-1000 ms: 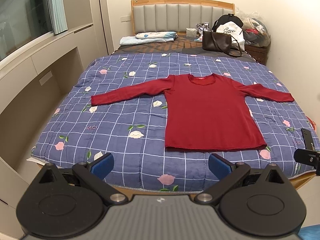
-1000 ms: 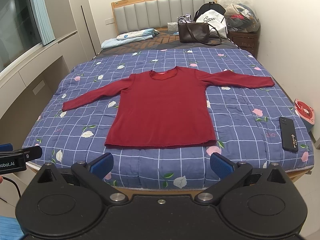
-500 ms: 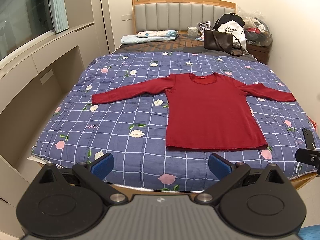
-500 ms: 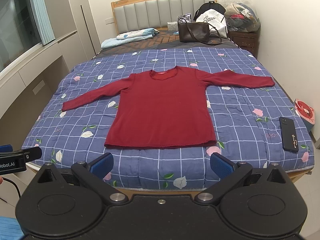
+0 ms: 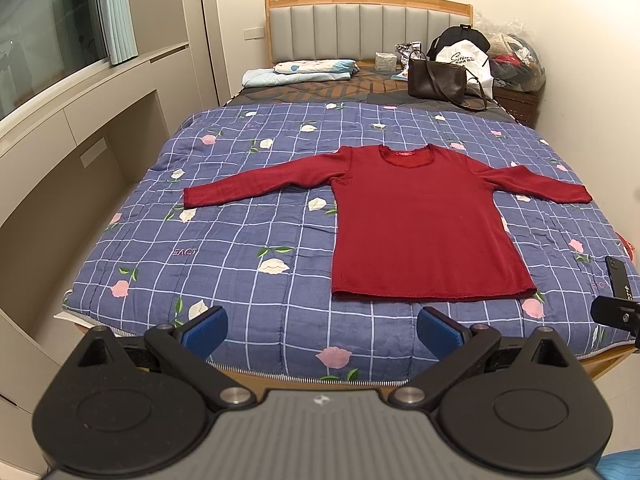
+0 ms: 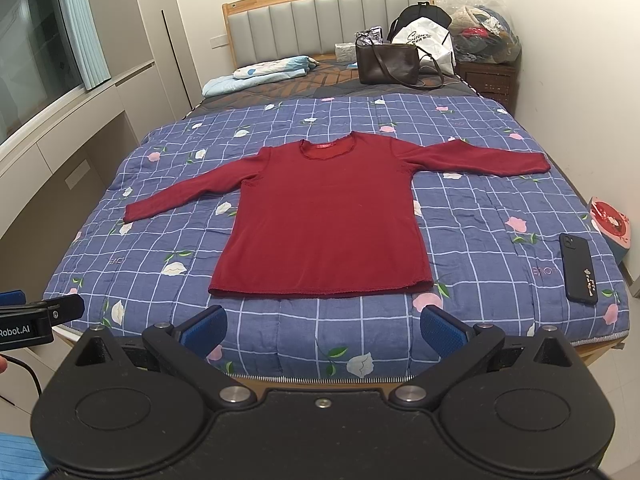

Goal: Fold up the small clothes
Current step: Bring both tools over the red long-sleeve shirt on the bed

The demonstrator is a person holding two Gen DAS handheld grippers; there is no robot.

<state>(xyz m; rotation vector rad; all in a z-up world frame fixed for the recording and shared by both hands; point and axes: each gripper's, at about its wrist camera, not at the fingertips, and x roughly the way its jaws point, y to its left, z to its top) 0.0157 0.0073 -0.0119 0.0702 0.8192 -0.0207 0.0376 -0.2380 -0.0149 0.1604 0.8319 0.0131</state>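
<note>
at twelve o'clock of both grippers we see the red top (image 5: 420,224) flat on the quilt (image 5: 248,240), sleeves spread; nothing has shifted, the left gripper (image 5: 320,330) and right gripper (image 6: 322,328) stay wide open, empty, so folding is unstarted

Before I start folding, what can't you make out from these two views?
- Red shirt: its underside and back are hidden against the quilt, both views.
- Neck label: too small to read, both views.
- Phone: cut off by the right edge, left wrist view; whole in the right wrist view.
- Bed front edge: partly hidden by the left gripper and right gripper bodies.
- Plastic bag contents: too jumbled to identify.
</note>
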